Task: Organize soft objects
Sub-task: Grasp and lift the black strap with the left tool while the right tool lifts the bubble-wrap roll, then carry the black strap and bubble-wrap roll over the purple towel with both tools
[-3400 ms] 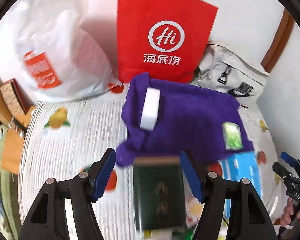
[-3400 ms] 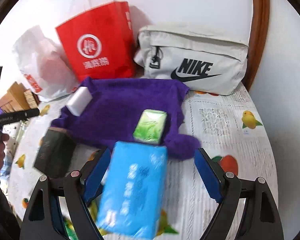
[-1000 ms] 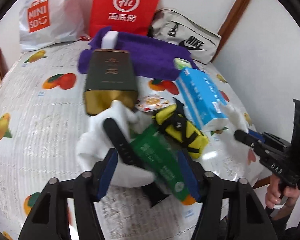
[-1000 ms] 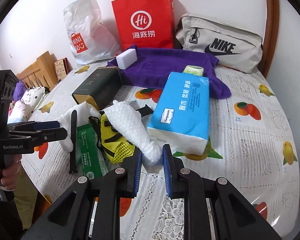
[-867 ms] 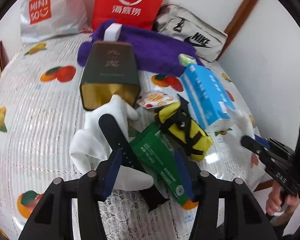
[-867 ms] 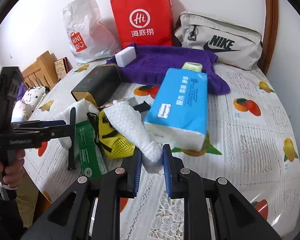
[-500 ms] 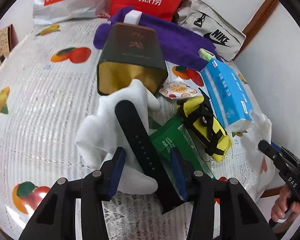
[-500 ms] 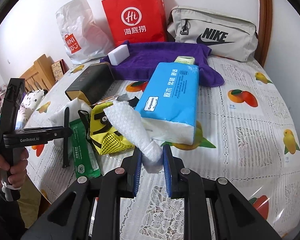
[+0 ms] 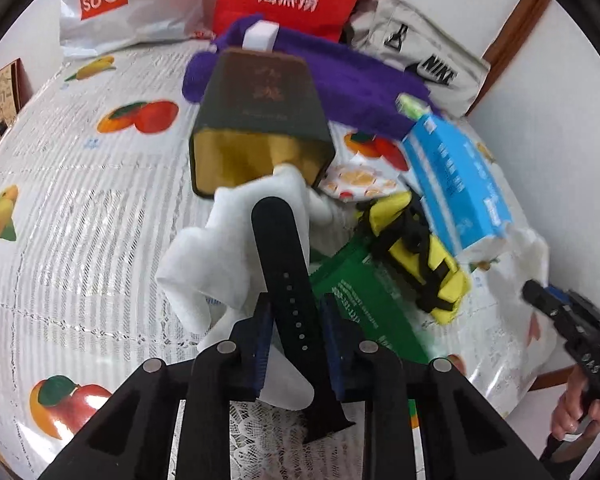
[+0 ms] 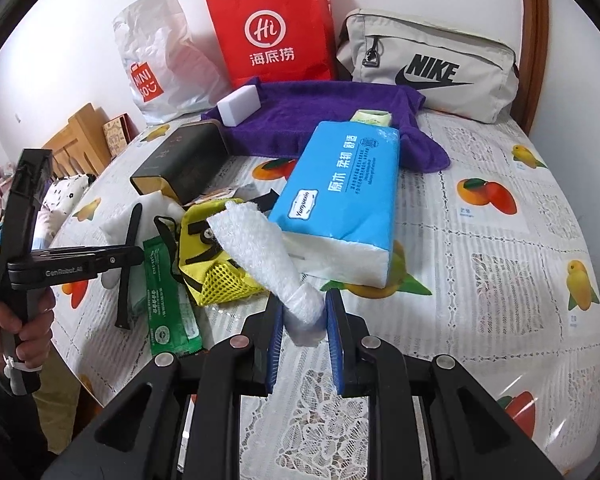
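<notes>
My left gripper [image 9: 296, 344] is shut on a black watch strap [image 9: 288, 280] that lies over a white cloth [image 9: 216, 256]. My right gripper [image 10: 305, 336] is shut on a rolled white fluffy cloth [image 10: 260, 252] and holds it above the table. Beside them lie a yellow mesh pouch [image 10: 212, 264], a green packet [image 10: 168, 292] and a blue tissue pack [image 10: 344, 196]. A purple towel [image 10: 320, 108] at the back carries a white sponge [image 10: 238, 105] and a small green pack [image 10: 372, 117]. The left gripper also shows in the right wrist view [image 10: 138, 255].
A dark box with a gold end [image 9: 260, 120] lies in the middle. A red paper bag [image 10: 276, 28], a white Miniso bag [image 10: 160, 56] and a grey Nike bag [image 10: 432, 64] stand along the wall. The fruit-print tablecloth [image 10: 500, 260] ends close in front.
My left gripper has moved in over the pile and closed on the black strap. My right gripper stays shut on the white fluffy cloth, held at about the same place.
</notes>
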`<state>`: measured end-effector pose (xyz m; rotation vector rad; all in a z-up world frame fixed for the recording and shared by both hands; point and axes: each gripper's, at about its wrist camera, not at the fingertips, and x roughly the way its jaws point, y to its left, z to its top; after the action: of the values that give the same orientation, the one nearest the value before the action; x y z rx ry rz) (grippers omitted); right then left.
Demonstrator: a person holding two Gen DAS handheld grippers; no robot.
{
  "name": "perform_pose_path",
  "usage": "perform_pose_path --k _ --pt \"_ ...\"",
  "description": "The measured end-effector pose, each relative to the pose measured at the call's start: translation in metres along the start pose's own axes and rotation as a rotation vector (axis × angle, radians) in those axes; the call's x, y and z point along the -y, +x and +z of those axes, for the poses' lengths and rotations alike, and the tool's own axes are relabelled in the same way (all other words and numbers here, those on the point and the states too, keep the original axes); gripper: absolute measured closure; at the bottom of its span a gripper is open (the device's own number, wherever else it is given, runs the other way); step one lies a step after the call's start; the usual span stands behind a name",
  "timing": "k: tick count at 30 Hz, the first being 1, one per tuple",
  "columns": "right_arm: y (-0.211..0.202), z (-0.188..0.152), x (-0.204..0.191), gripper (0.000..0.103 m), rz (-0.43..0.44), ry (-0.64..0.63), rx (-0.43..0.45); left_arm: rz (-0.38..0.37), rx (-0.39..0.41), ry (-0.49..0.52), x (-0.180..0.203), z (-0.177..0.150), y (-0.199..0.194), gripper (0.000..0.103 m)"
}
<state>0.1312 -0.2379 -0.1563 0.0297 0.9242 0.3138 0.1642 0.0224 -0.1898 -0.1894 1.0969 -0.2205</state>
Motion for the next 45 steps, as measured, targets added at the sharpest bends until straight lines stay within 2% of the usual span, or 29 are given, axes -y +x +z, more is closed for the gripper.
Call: perform_pose_path --k 4,14,19,37,45 --pt "0.000 -0.007 0.000 0.083 -0.004 -0.015 -0.018 0.026 0.011 0.016 0.003 -0.002 0.003 0.080" --pt "0.028 -0.030 0.009 0.083 -0.013 -0.001 -0.107 -0.032 0.062 0.004 -0.004 -0.003 -0.027 0.083" --pt "0.032 -0.033 0.010 0.082 -0.015 0.007 -0.110 -0.054 0.085 -0.003 -0.006 -0.002 -0.041 0.083" --pt "-0.017 0.009 -0.002 0.082 0.011 -0.043 -0.006 -0.048 0.138 0.002 -0.002 0.021 -0.067 0.083" --pt "-0.018 0.034 0.000 0.083 0.007 -0.044 0.013 -0.024 0.165 -0.009 -0.008 0.043 -0.080 0.083"
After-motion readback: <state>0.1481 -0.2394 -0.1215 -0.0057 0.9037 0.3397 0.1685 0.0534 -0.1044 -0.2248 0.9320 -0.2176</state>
